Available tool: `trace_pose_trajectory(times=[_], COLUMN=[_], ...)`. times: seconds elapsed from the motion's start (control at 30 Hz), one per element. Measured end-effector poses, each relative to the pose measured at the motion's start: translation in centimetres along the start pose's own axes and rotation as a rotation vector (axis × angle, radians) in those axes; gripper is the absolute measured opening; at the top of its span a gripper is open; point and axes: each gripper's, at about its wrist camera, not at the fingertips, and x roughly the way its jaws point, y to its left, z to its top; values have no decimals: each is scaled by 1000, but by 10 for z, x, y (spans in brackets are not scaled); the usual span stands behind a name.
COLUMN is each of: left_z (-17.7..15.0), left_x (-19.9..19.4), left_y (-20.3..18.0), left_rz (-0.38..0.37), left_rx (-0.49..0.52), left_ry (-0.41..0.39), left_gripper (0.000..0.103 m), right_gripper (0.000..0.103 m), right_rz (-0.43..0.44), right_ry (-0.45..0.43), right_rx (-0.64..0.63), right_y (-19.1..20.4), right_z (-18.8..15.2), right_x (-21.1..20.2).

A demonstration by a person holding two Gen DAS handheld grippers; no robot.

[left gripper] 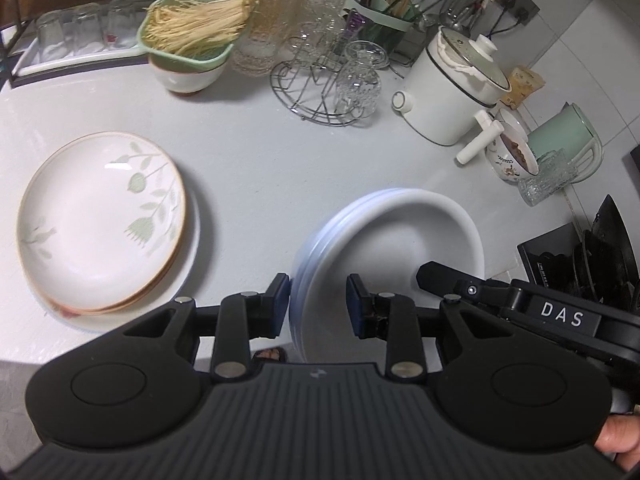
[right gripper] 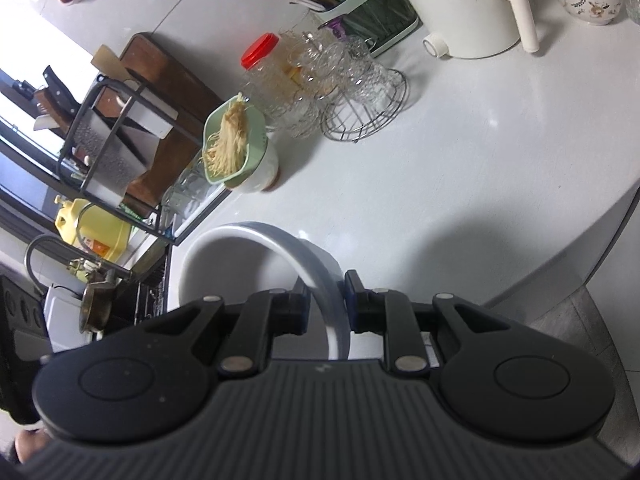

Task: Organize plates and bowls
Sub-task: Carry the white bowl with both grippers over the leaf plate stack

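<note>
Left gripper (left gripper: 319, 304) and right gripper (right gripper: 327, 304) each grasp the white bowl stack (left gripper: 400, 232) rim between their fingers, above the bench (left gripper: 256, 152).

Soft, even indoor light fills both fisheye views, which bow strongly toward their edges. Glare glints on the floral plate (left gripper: 102, 220), and the stacked white bowls (left gripper: 384, 264) beside it are smeared by motion blur. In the right wrist view, a broad shadow darkens the bench (right gripper: 460, 152) beside those bowls (right gripper: 240, 264).
</note>
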Motion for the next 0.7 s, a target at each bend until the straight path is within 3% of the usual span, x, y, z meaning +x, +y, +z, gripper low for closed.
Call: trace_pose_trajectory(times=[0.37,0.7], left_z=[8,33], left_x=[-34,-38], left_y=[32,92], left_rz=[45,55], left_rx=[-80,-133], left_ry=[-59,-60], left_gripper=[35,36], right_gripper=[22,22], right_rz=[66,83], right_ry=[43,96], right_rx=[-93,-137], right_y=[44,89], right_z=[7,12], right_x=[14,61])
